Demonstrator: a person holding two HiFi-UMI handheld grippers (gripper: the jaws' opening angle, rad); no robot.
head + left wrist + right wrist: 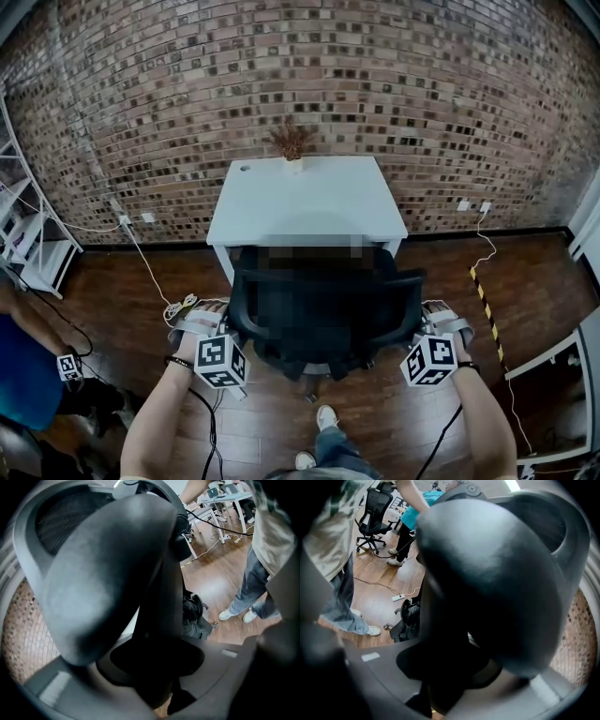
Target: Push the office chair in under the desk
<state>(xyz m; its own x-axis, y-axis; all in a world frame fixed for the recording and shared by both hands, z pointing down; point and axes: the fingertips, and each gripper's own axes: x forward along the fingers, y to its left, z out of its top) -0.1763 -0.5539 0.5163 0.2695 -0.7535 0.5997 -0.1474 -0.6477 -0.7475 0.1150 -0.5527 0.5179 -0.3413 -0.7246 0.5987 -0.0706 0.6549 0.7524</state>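
Observation:
A black mesh office chair [319, 300] stands in front of the white desk [309, 197], its seat partly under the desk's front edge. My left gripper [204, 323] is at the chair's left armrest and my right gripper [439, 323] at the right armrest. In the left gripper view the armrest pad [108, 559] fills the frame, and its dark post [159, 620] sits between the jaws of the left gripper [154, 686]. The right gripper view mirrors this: the pad [497, 583] looms large, with its post held in the right gripper [440, 686].
A dried plant [291, 142] stands at the desk's back edge against the brick wall. A power strip with cables [173, 309] lies on the wooden floor at left, near a white shelf [28, 234]. A person in blue [23, 366] is at far left. White furniture [562, 394] stands at right.

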